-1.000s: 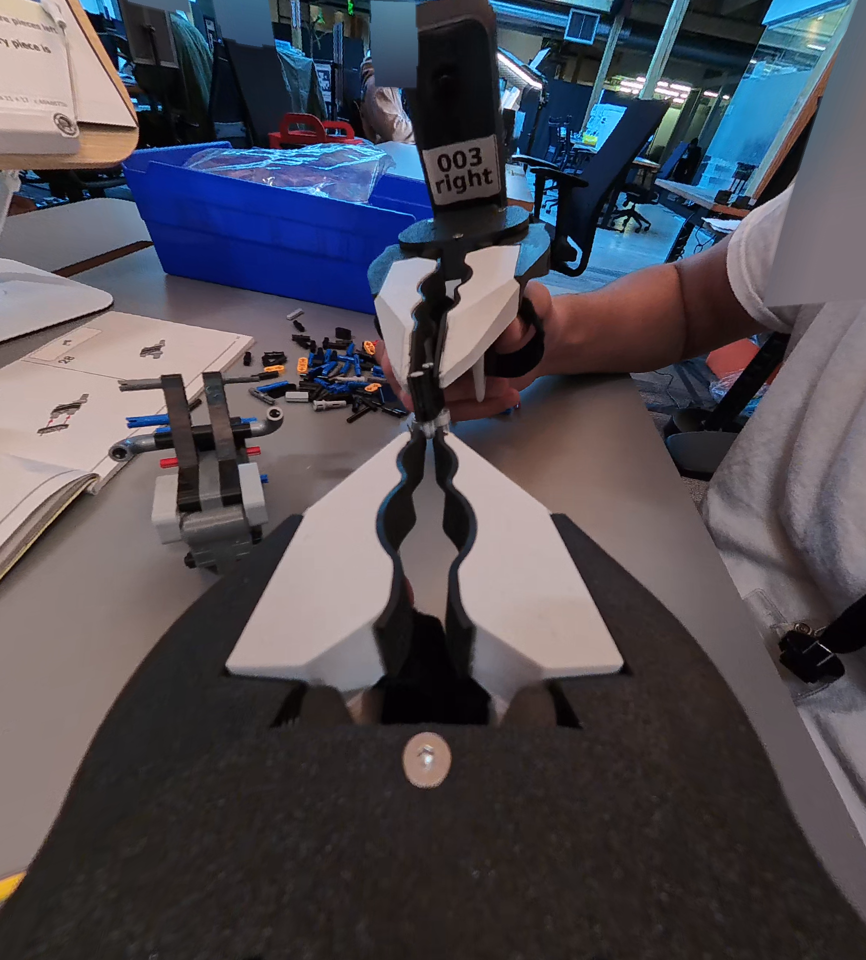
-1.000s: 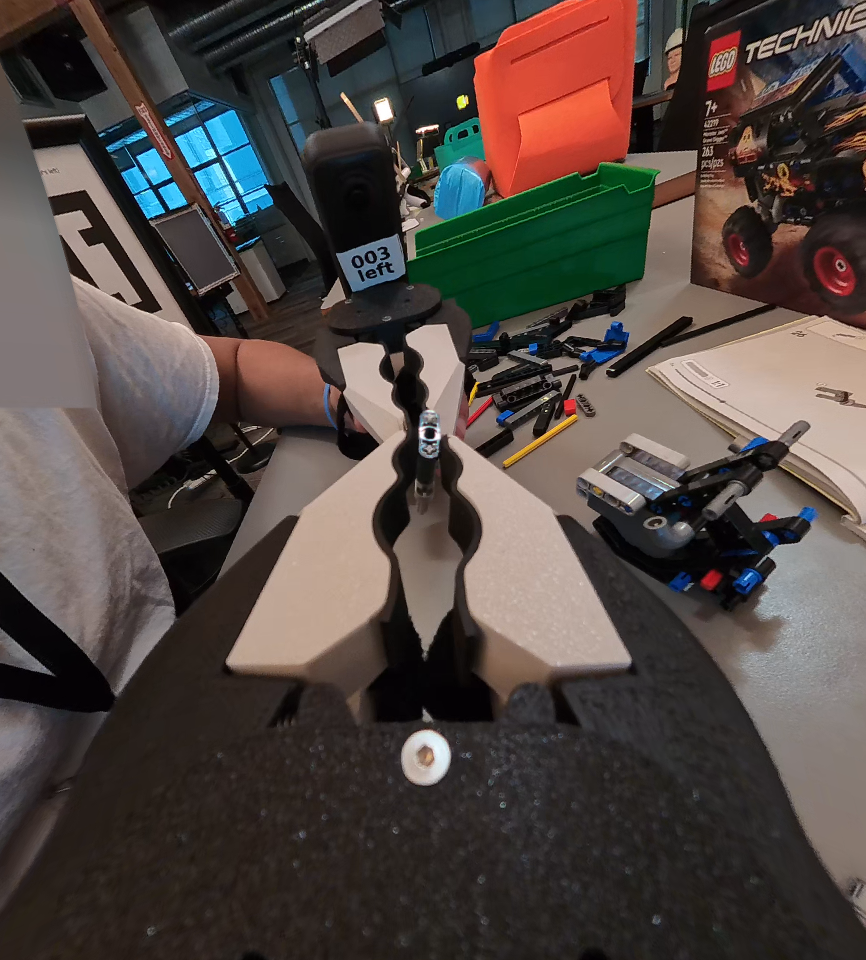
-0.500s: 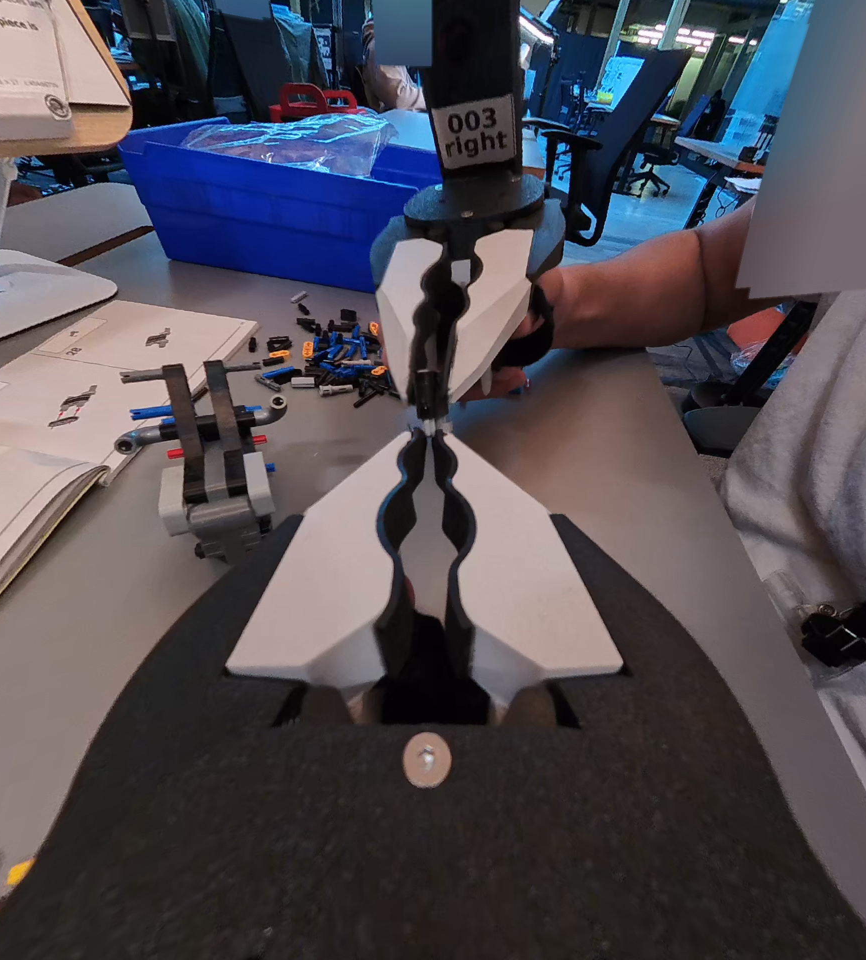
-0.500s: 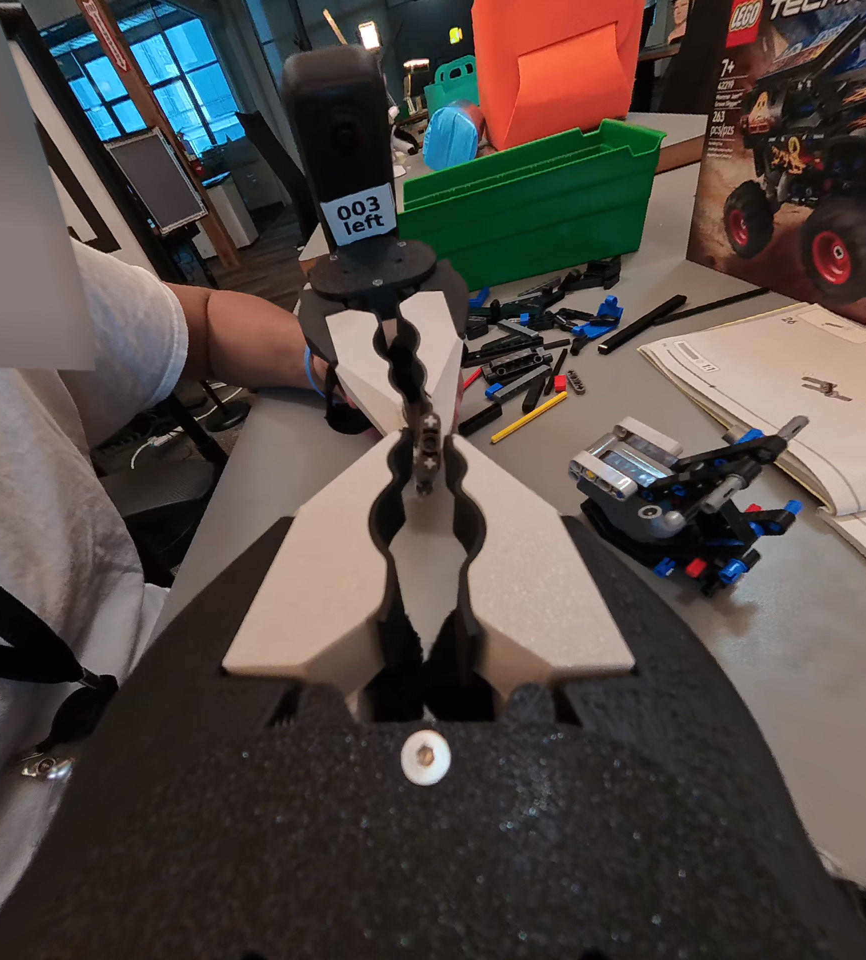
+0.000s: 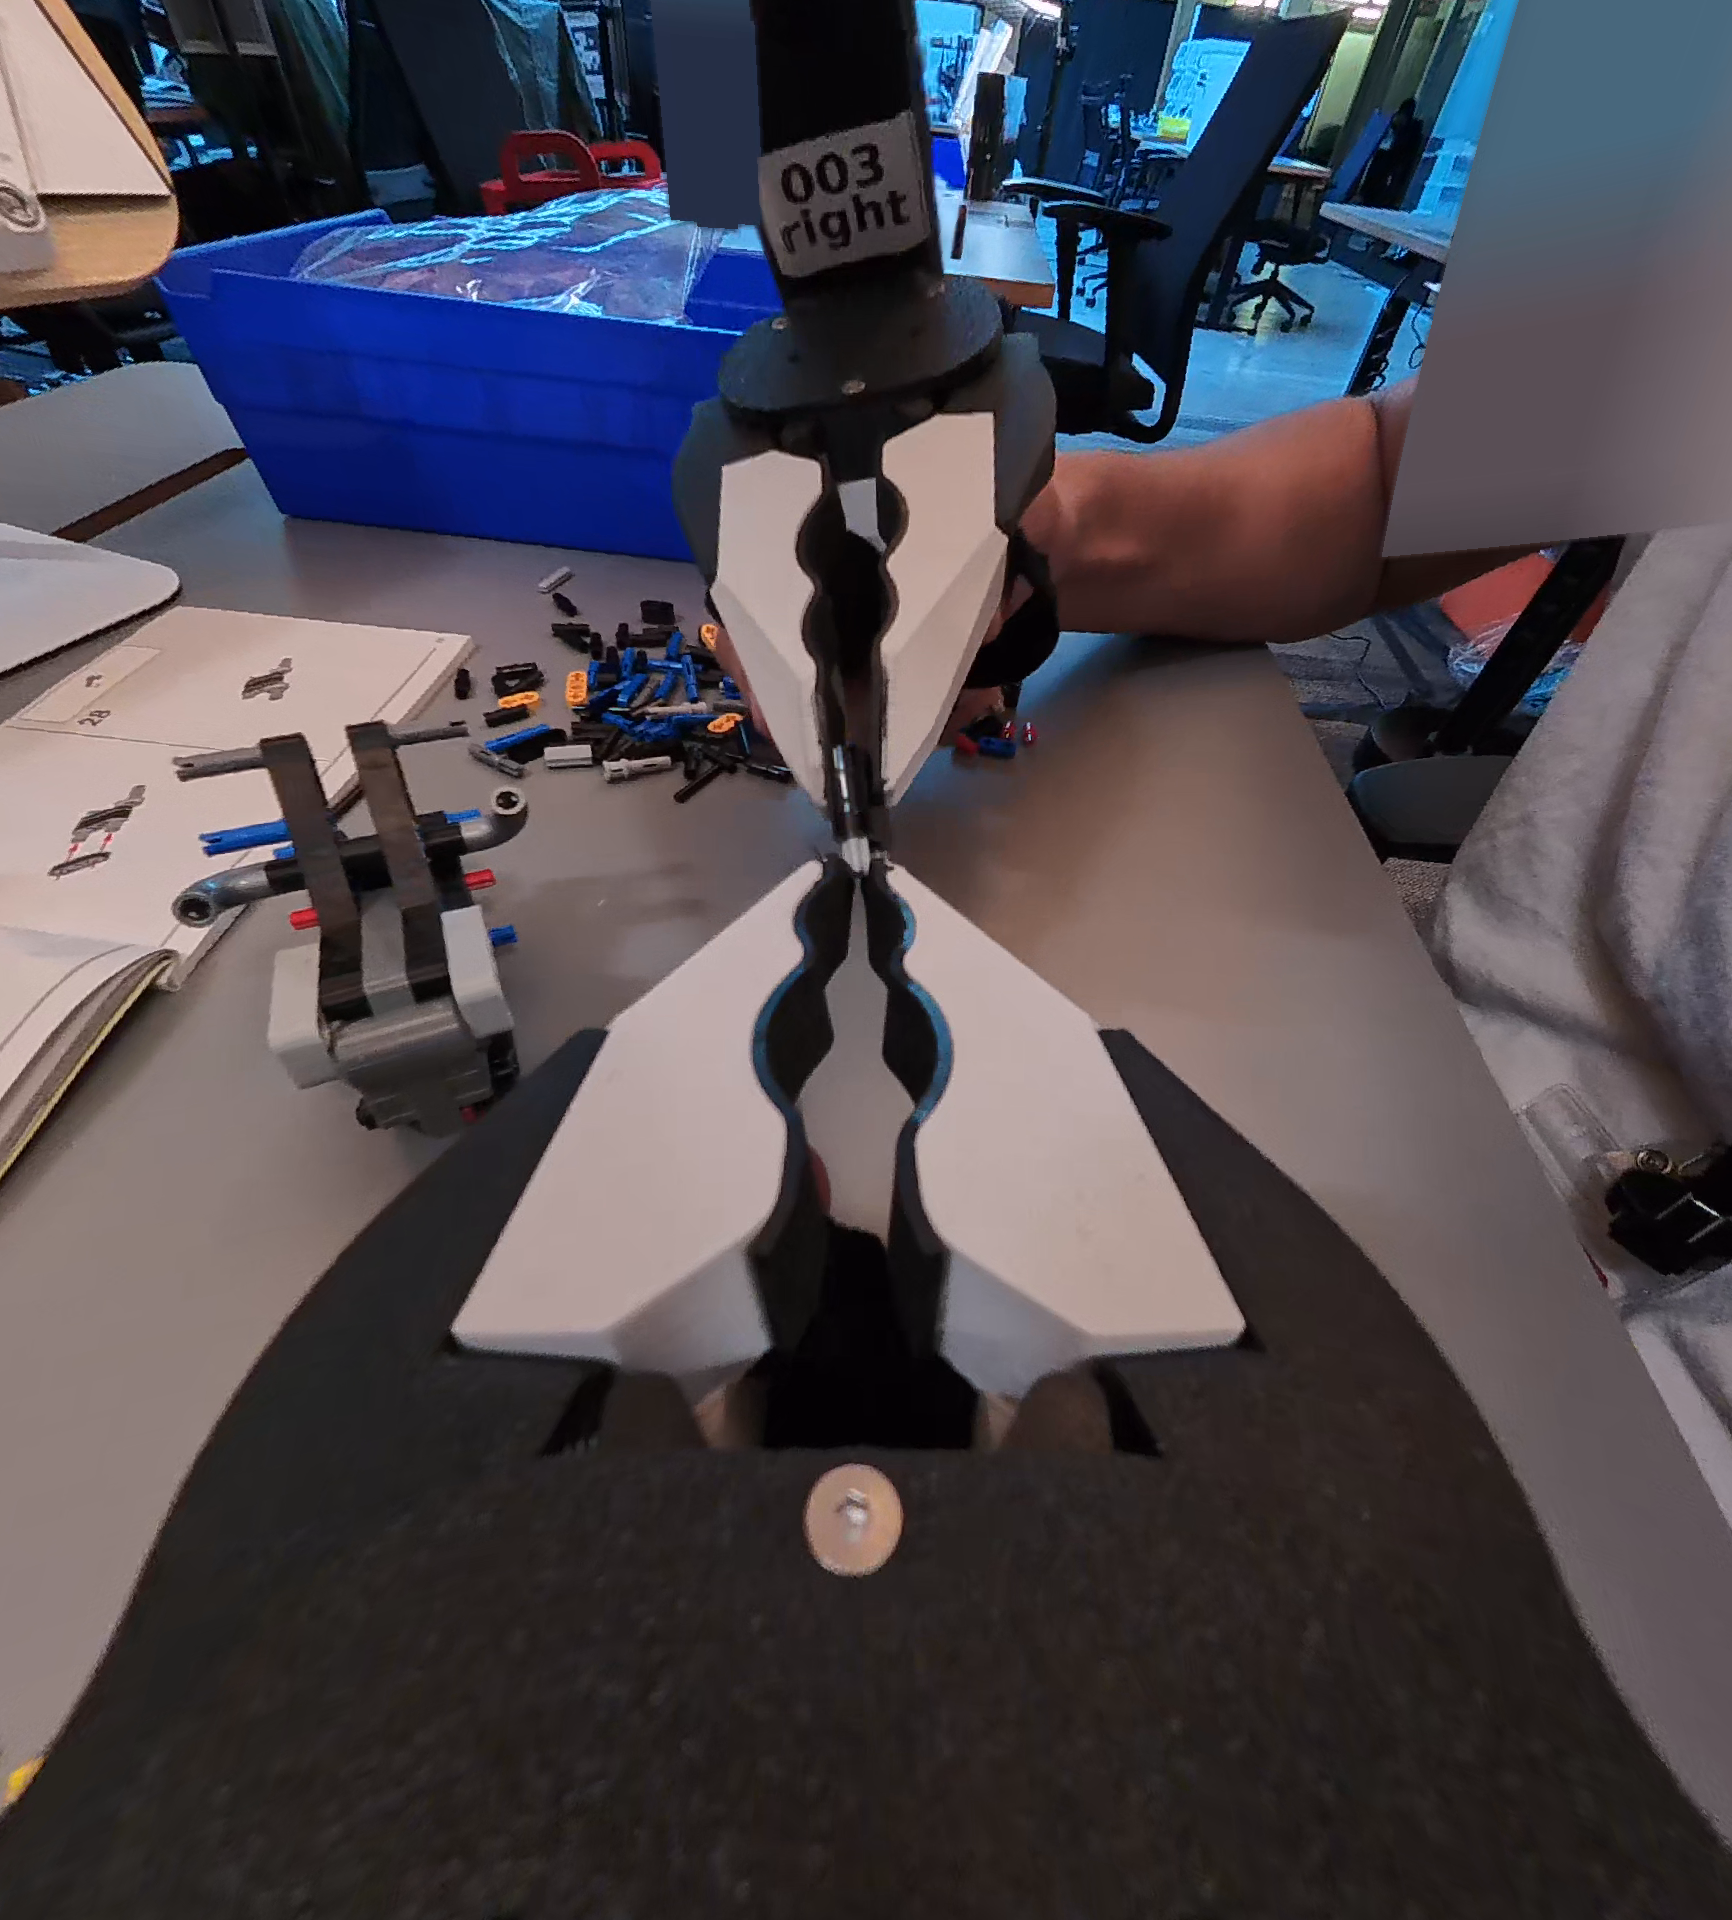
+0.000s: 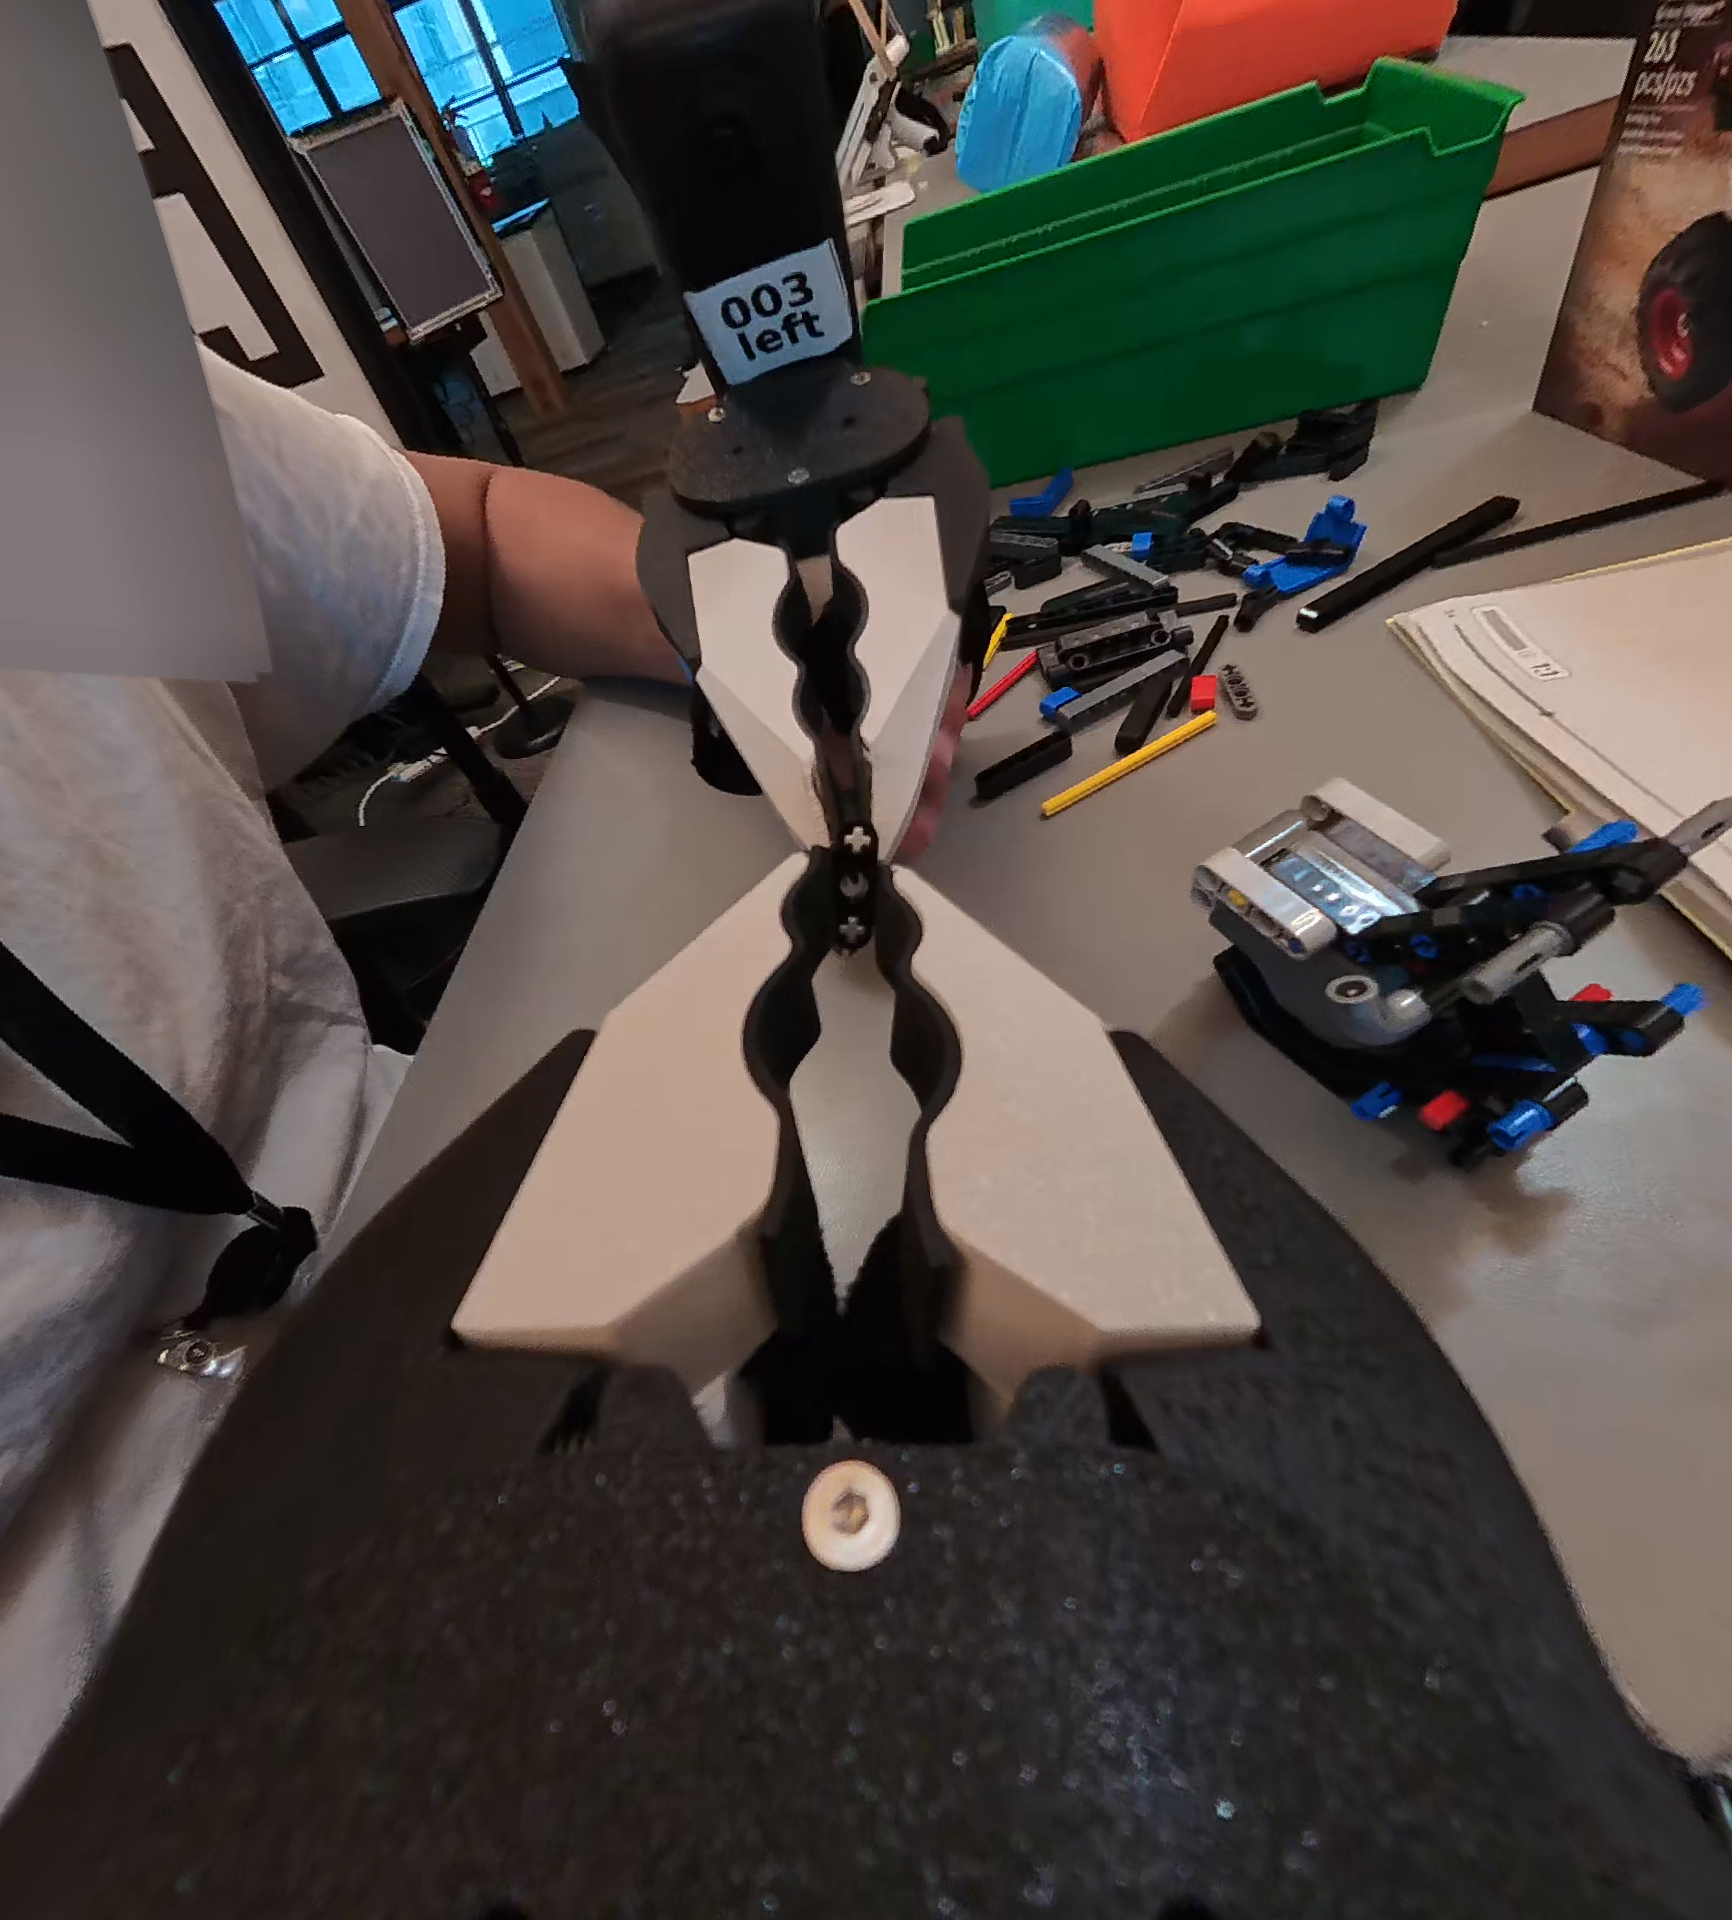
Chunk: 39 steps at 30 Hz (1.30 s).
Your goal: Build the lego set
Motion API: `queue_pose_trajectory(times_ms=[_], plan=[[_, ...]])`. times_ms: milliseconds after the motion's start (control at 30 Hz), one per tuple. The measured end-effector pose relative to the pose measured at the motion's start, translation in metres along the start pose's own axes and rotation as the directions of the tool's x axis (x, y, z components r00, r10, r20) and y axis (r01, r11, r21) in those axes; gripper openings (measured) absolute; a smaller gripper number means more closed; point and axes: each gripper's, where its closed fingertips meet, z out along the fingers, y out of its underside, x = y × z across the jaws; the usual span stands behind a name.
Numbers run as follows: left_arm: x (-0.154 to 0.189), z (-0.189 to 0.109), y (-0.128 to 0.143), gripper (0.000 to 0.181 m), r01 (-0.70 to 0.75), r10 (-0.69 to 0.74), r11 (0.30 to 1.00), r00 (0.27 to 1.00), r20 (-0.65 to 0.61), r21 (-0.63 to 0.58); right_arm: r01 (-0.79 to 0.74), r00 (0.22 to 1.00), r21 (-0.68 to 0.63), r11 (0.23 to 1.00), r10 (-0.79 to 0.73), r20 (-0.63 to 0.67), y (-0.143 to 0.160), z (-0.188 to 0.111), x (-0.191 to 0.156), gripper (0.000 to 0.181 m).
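My two grippers meet tip to tip above the grey table. My right gripper [image 6: 854, 883] is shut on a short black beam [image 6: 854, 902] whose holes face its camera. My left gripper [image 5: 854, 871] is shut on a small light grey pin [image 5: 854, 850] that touches the end of that beam [image 5: 846, 781]. The left gripper also shows opposite in the right wrist view [image 6: 846, 816], and the right gripper in the left wrist view [image 5: 846, 795]. The partly built grey, black and blue model [image 5: 384, 935] stands on the table to the left, and shows in the right wrist view [image 6: 1444, 956] to the right.
An open instruction booklet [image 5: 62, 831] [image 6: 1620, 707] lies beside the model. Loose parts piles [image 5: 633, 707] [image 6: 1132, 623] lie farther back, near a blue bin [image 5: 446, 384] and a green bin [image 6: 1153, 312]. The set's box [image 6: 1714, 260] stands at the back right. The person sits at the table's edge. The grippers are tip to tip, or close to it.
The two grippers have stayed tip to tip and tilted a little. The black beam has turned in the right gripper, so its holes now face the right camera. The model has not moved.
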Motion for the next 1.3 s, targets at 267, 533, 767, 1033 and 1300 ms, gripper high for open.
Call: queue_pose_trajectory(times_ms=[267,533,767,1033,1300], plan=[[0.005,0.001,0.003,0.001,-0.003,0.002,1.000,1.000,-0.027,-0.018,-0.003,1.000,-0.041,0.999,0.004,0.025,0.006,0.000,-0.003,0.006],[0.005,0.001,0.004,0.001,0.001,-0.002,1.000,0.999,-0.032,-0.027,-0.012,0.999,-0.081,0.997,0.015,0.038,0.014,0.003,-0.004,0.007],[0.003,0.000,0.001,0.001,0.005,-0.005,1.000,1.000,-0.029,-0.007,-0.029,0.998,-0.052,0.998,0.032,0.059,0.015,0.005,-0.004,0.007],[0.002,-0.001,-0.003,0.000,0.034,-0.034,0.999,0.999,-0.037,0.019,-0.048,0.998,0.041,0.998,0.046,0.048,0.001,0.003,-0.003,0.007],[0.004,0.000,-0.002,0.000,0.018,-0.017,1.000,0.999,-0.029,0.014,0.026,1.000,0.013,1.000,-0.026,0.005,0.002,0.004,-0.004,0.007]])
